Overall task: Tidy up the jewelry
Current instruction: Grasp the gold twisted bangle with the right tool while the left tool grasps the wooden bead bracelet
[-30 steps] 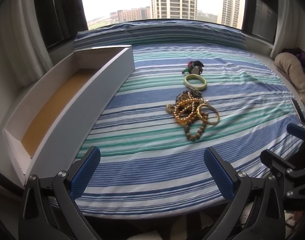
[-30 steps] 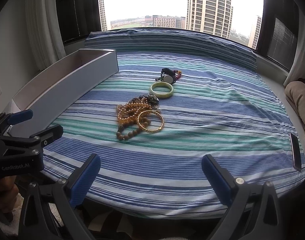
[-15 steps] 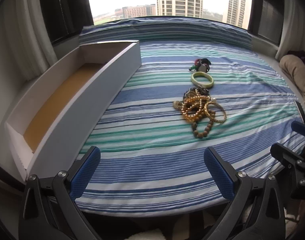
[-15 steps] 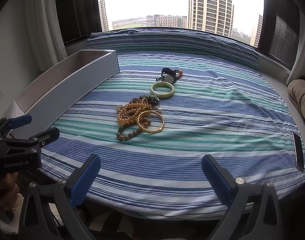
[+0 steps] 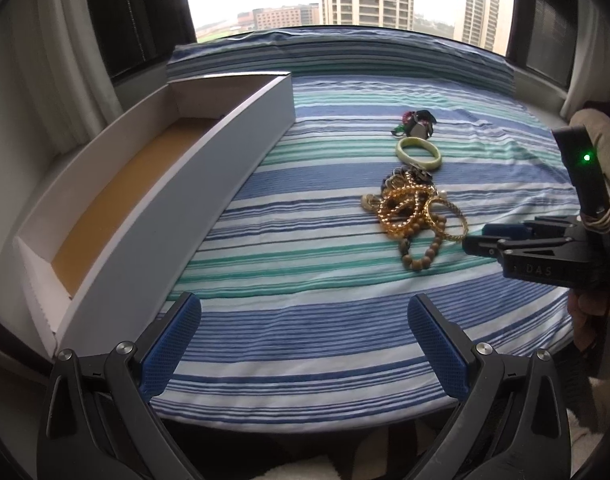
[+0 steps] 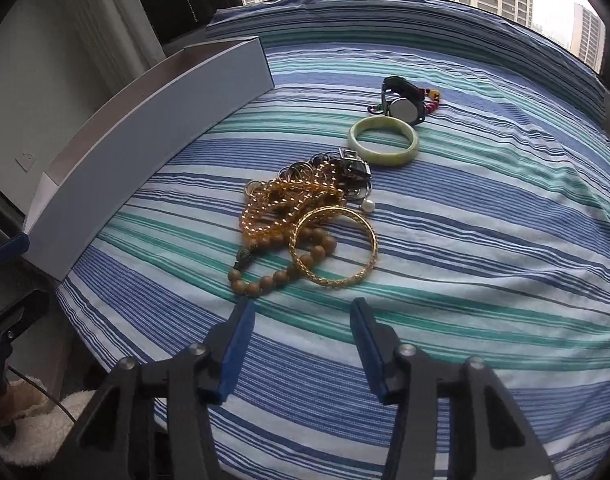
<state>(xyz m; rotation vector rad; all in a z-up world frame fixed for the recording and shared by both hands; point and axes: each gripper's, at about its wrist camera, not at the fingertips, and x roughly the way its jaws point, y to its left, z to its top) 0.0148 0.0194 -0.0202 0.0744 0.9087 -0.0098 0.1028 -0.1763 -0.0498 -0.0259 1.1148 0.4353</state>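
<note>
One striped cloth (image 6: 485, 240) is spread over the surface. One long white box (image 5: 153, 208), open-topped, is set along its left edge. Several pieces of jewelry are gathered mid-cloth: a tangle of amber bead strands (image 6: 293, 204), a wooden bead bracelet (image 6: 281, 276), a gold bangle (image 6: 333, 247), a pale green bangle (image 6: 383, 141), a watch (image 6: 404, 110) farthest off. The left gripper (image 5: 305, 340) is held wide open over bare cloth. The right gripper (image 6: 303, 340), its jaws just narrowed yet parted with nothing between them, is poised just short of the wooden beads.
</note>
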